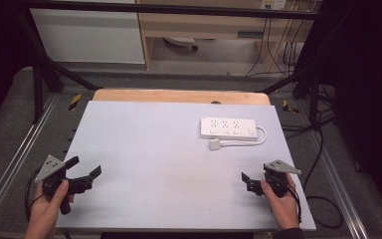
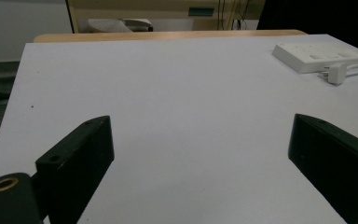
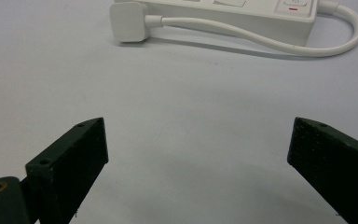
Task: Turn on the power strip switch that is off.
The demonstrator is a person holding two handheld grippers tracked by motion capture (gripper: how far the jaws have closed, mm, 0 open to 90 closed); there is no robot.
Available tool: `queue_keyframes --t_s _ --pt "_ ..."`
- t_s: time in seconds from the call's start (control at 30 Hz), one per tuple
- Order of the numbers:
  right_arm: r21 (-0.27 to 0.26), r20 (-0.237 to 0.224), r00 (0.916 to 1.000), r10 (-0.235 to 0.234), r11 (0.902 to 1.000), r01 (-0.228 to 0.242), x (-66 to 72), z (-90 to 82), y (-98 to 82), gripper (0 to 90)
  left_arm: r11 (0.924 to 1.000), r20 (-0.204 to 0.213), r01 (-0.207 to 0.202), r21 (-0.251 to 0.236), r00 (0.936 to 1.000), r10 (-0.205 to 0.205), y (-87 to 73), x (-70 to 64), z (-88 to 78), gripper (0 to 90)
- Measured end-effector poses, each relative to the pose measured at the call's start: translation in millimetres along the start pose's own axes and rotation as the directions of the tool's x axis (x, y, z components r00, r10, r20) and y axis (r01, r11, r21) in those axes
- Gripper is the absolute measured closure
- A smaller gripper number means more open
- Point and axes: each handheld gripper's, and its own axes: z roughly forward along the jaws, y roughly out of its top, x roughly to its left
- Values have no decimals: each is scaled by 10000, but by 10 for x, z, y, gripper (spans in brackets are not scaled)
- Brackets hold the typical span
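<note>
A white power strip (image 1: 229, 128) lies flat on the right rear part of the pale table top (image 1: 149, 149). Its short white cable (image 1: 263, 137) loops round to a white plug (image 1: 214, 145) lying just in front of it. My left gripper (image 1: 84, 166) hovers over the near left corner, open, with nothing between its jaws. My right gripper (image 1: 256, 174) is at the near right, a little short of the strip, also open and empty. The left gripper view has wide-apart jaws of the left gripper (image 2: 200, 123) and the strip (image 2: 319, 55) far right. In the right gripper view the right gripper (image 3: 198, 123) faces the plug (image 3: 127, 21) and strip (image 3: 242, 11).
A wooden strip (image 1: 179, 95) borders the table's far edge. Black frame bars (image 1: 40, 74) rise at both rear corners, and metal rails (image 1: 10, 164) run along the sides. Black cables (image 1: 323, 199) trail on the floor at the right. A cabinet (image 1: 87, 35) stands beyond.
</note>
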Motion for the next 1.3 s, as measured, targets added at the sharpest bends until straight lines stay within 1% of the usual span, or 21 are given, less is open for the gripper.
queue_keyframes --t_s 0.13,0.27,0.4,0.6,0.67,0.83,1.03,1.1,1.23,1.3 --pt "-88 -59 10000 -55 9999 54 11 -13 10 54 9999 150 -119 83 9998 118 -1 -31 12 71" --pt "-171 -59 10000 -68 9998 67 13 -19 24 51 9997 200 -207 137 9996 204 -6 -39 20 70" --pt "-150 -45 9999 136 9998 -137 13 -25 46 41 9995 235 -240 207 9994 235 -11 -41 28 69" --pt "-492 -121 9995 305 9983 -311 2 -67 79 35 9992 274 -305 276 9992 298 -14 -51 34 63" --pt "-519 -170 9992 353 9980 -362 -1 -81 84 43 9991 301 -311 293 9991 302 -15 -55 38 60" --pt "-628 -236 9994 261 9976 -275 17 -105 94 50 9989 331 -340 332 9989 329 -17 -63 45 60" --pt "-966 -266 9992 286 9948 -310 46 -146 135 34 9985 321 -398 369 9987 386 -19 -65 50 61" --pt "-1030 -344 9989 329 9940 -363 53 -155 151 33 9984 331 -396 398 9987 383 -21 -68 51 60" --pt "-1562 -628 9965 545 9857 -638 87 -208 189 28 9981 311 -407 452 9987 394 -26 -68 55 61" --pt "-1734 -532 9973 512 9830 -598 103 -225 224 36 9979 323 -428 480 9986 412 -28 -66 56 61"
